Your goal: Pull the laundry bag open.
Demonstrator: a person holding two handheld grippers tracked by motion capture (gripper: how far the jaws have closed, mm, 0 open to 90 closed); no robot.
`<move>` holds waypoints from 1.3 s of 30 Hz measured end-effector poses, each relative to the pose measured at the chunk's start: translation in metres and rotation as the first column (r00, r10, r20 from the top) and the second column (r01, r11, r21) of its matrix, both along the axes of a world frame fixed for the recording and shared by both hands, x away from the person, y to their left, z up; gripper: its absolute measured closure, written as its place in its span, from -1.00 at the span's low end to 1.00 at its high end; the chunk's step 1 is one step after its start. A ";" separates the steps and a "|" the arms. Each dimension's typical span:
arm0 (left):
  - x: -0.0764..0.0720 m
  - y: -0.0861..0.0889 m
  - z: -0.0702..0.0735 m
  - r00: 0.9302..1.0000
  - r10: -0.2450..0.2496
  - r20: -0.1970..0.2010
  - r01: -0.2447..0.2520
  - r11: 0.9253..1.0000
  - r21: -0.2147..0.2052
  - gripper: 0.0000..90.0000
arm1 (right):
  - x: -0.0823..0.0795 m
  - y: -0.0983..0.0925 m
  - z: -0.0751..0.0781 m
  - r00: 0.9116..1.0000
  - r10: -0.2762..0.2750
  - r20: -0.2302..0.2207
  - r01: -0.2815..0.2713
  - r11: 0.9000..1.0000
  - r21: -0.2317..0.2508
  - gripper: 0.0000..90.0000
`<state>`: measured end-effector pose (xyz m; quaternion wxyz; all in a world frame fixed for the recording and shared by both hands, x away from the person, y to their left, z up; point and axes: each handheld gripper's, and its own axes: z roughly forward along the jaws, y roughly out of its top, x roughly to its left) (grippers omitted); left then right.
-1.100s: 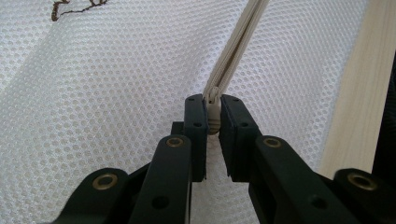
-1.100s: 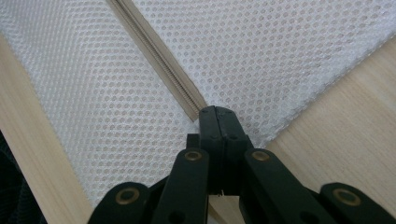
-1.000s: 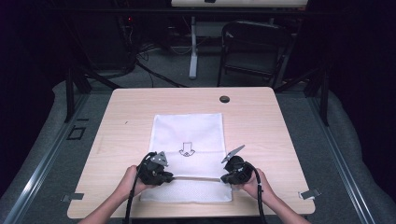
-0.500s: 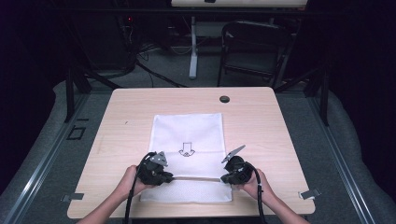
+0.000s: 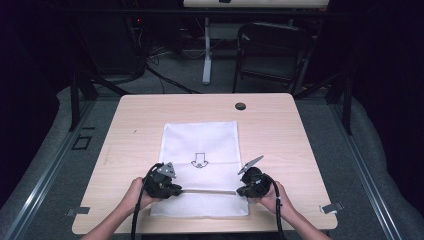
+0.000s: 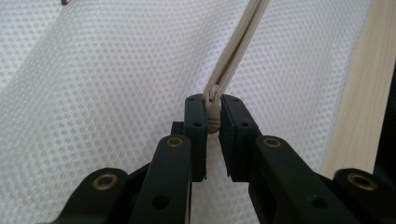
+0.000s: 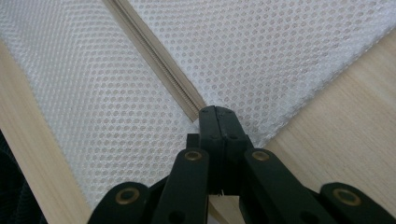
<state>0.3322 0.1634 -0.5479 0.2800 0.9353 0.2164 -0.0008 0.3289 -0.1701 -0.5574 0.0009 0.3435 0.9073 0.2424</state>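
A light wooden table [image 5: 300, 150] carries a white mesh laundry bag [image 5: 200, 145] lying flat at its middle, toward the near edge. The bag bears a small printed arrow outline [image 5: 199, 160]; no readable writing shows. A beige zipper [image 7: 159, 60] crosses the bag near its near end. The left gripper [image 6: 212, 116] is clamped on the zipper pull [image 6: 213, 114] at the bag's left side. The right gripper [image 7: 217, 122] has its jaws pressed together on the zipper's end at the bag's right edge.
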 end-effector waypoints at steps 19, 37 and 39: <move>-0.002 0.005 0.000 1.000 -0.015 0.012 0.015 0.999 0.036 0.82 | 0.000 0.000 0.000 1.000 -0.004 0.004 0.004 1.000 0.004 1.00; -0.009 0.077 0.002 0.986 0.166 0.030 -0.167 0.984 0.069 0.82 | 0.000 0.000 0.000 1.000 0.000 0.006 0.000 1.000 -0.011 1.00; -0.010 0.083 0.001 0.983 0.180 0.022 -0.181 0.982 0.057 0.82 | -0.001 0.000 0.000 1.000 -0.005 0.007 0.005 1.000 0.000 1.00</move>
